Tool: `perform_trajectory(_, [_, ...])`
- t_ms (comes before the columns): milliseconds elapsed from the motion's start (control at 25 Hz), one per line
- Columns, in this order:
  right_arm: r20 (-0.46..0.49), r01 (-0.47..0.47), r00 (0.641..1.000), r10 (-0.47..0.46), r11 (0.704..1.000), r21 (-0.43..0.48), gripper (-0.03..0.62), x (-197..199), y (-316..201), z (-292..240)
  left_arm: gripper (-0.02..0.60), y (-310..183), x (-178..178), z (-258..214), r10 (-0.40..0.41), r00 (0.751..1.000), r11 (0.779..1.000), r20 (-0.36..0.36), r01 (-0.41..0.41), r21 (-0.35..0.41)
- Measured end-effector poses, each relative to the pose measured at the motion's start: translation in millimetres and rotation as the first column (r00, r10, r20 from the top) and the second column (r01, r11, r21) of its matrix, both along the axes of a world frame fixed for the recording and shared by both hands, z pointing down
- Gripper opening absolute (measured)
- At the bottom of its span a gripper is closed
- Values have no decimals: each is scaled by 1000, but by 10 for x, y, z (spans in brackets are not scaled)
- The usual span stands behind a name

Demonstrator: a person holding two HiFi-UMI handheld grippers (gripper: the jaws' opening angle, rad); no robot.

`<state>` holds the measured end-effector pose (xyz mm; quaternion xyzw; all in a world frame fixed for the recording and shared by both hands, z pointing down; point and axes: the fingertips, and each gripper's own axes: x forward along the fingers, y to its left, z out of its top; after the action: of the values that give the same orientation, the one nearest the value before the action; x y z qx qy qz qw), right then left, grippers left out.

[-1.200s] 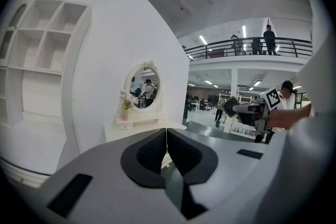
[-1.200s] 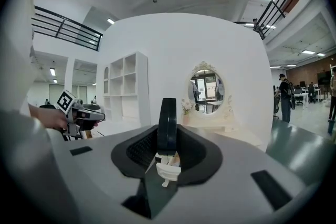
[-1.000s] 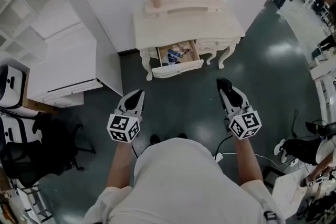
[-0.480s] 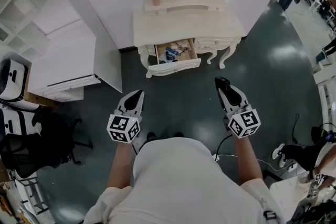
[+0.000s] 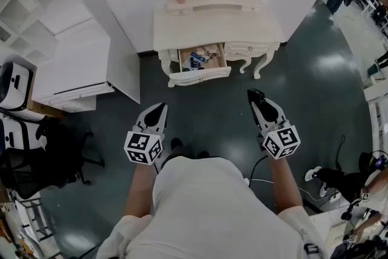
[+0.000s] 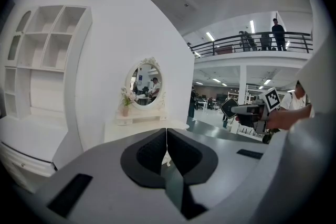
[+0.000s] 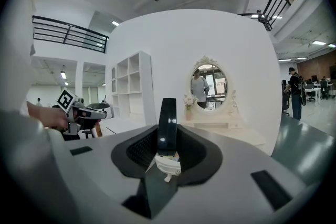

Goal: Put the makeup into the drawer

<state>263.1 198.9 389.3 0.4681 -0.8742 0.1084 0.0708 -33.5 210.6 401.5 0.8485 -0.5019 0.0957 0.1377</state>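
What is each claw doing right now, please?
Left claw: closed, empty.
Right claw: closed on a black makeup item.

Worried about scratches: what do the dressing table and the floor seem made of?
Dressing table: probably painted wood, cream and matte; curved carved legs, and the open drawer shows bare wood colour inside. Floor: hard, dark, glossy, perhaps a poured coating; light patches reflect on it.

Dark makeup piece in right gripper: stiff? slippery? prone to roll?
Probably stiff: the dark makeup piece stands straight out of the right gripper, no sag. Possibly slippery: its edge shows glossy highlights. Looks thin and flat, so likely lies flat rather than rolls; its full outline isn't visible.
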Motion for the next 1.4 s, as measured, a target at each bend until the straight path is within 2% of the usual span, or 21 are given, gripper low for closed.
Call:
perform_trajectory(320, [-1,13,1000,-13,1000,-13,107,-45,-172,49,18,-156,-3,36,-4,1000,1000,1,4,-8])
perform_trajectory(680, [-29,-12,1000,11,999,-39,107,-98,-529,156,18,-642,1,154,31,999,999,-16,-31,-21])
perform_trajectory(920, [-26,-27,999,26,998,-49,107,-207,-896,168,18,-1013,78,168,143,989,990,24,-143,-2])
perform_trajectory(1160, [-35,-51,998,49,996,-77,107,-390,-1225,273,18,-1470,-66,289,177,984,983,-2,-177,-38])
perform_trajectory(1400, [-41,-92,995,89,992,-92,107,-542,-1538,305,18,-1912,-168,339,271,963,962,4,-271,-39])
